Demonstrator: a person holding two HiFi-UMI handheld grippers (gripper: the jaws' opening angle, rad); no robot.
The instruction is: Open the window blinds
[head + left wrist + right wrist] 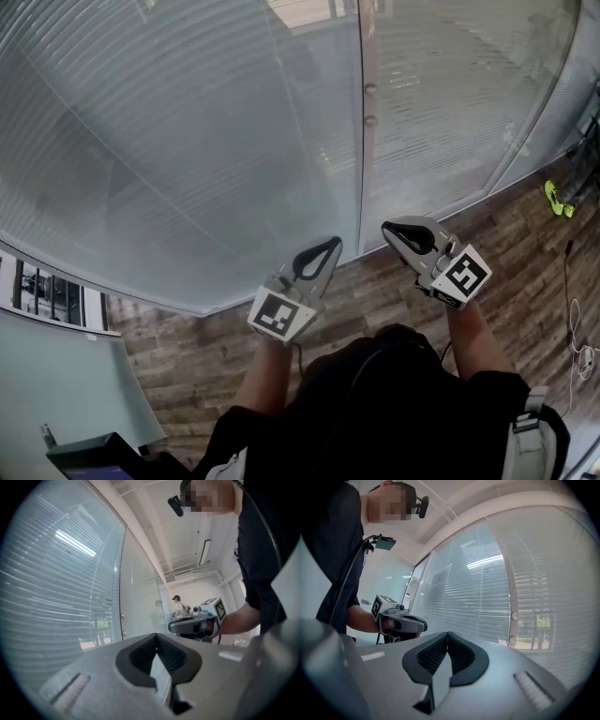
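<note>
Head view: looked down on window blinds (169,141), pale horizontal slats lowered to the floor and turned nearly flat, filling the wall ahead across both panes. Found them split by a white frame post (366,169) carrying two round knobs (370,91). Glimpsed greenery through the slats in right gripper view. Saw left gripper (333,246) and right gripper (388,229) held over wood floor (394,281), short of the slats, each with fingers pressed together on nothing. Noted a yellow-green item (558,199) and loose cables (574,314) well to the right.
</note>
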